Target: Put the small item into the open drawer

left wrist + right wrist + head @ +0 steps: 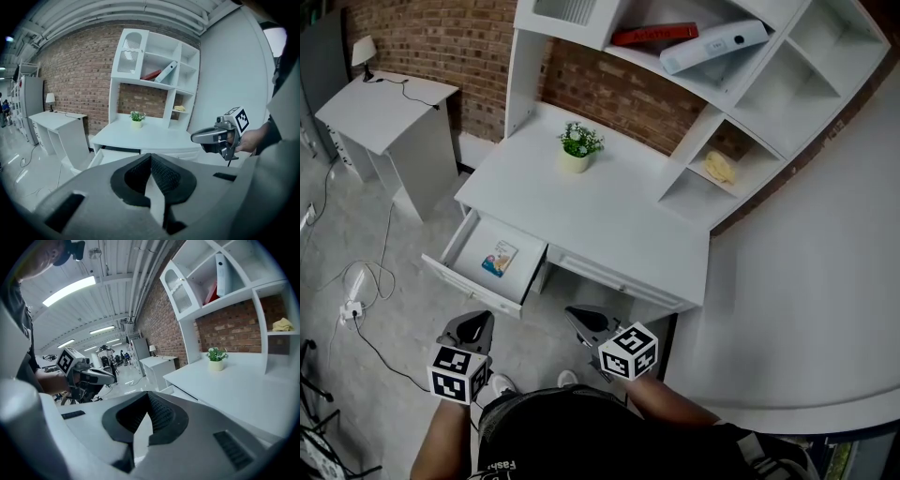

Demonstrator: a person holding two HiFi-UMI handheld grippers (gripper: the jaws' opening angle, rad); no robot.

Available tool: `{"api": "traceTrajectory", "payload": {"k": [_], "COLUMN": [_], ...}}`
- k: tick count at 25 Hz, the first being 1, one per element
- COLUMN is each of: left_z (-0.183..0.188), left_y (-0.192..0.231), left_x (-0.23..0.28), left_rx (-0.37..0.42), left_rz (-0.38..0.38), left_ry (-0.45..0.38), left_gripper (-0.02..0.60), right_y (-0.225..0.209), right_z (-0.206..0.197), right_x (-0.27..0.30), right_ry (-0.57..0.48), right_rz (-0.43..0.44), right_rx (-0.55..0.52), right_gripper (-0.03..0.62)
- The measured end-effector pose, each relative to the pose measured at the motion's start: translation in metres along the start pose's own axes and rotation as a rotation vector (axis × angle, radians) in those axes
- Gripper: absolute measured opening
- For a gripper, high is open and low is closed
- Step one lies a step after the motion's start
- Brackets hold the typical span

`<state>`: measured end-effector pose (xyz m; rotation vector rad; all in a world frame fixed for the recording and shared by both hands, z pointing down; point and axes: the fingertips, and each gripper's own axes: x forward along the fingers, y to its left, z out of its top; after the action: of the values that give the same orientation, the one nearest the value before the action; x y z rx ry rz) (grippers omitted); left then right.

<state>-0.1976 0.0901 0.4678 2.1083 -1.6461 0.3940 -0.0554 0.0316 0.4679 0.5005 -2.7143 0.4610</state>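
Observation:
The white desk point(609, 220) has its left drawer point(450, 255) pulled open. A small flat printed packet point(500, 259) lies on the drawer's floor. Both grippers hover over the floor in front of the desk, apart from it. My left gripper point(476, 324) is just in front of the open drawer, shut and empty; its own view shows the jaws point(151, 157) meeting. My right gripper point(579, 317) is below the closed right drawer, also shut with nothing in it point(149, 395). Each gripper shows in the other's view point(206, 137) point(101, 376).
A small potted plant point(578, 144) stands on the desk top. The hutch holds a yellow thing point(719, 167) in a cubby, plus a red book point(654, 35) and a white binder point(712, 45). A white side table point(389, 111) with a lamp stands to the left; cables point(358, 281) lie on the floor.

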Motion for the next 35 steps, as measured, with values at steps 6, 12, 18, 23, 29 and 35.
{"api": "traceTrajectory", "payload": {"k": [6,12,18,23,29,35], "left_z": [0.001,-0.002,-0.006,-0.004,-0.008,-0.011], "left_y": [0.003,0.002,-0.001,-0.002,-0.003,-0.003], "left_x": [-0.002,-0.003,-0.005,-0.004,-0.005,-0.008], "left_rx": [0.009,0.02,0.025,0.028,0.037,0.032], "left_rz": [-0.015,-0.026,-0.038,-0.033,-0.029,-0.026], "left_ry": [-0.005,0.003,0.008,0.006,0.013,0.012], "left_gripper": [0.017,0.018,0.018,0.018,0.018,0.018], "right_y": [0.006,0.007,0.012,0.011,0.014,0.019], "right_z": [0.0,0.0,-0.003,-0.004,-0.008,-0.01], "right_x": [0.005,0.005,0.004,0.001,0.002,0.003], "right_ry": [0.005,0.007,0.01,0.018,0.034,0.038], "right_rz": [-0.001,-0.009,-0.01,-0.011,-0.004,0.001], "right_rx": [0.003,0.001,0.001,-0.002,-0.004,-0.007], "right_gripper": [0.005,0.005,0.004,0.004,0.004,0.004]}}
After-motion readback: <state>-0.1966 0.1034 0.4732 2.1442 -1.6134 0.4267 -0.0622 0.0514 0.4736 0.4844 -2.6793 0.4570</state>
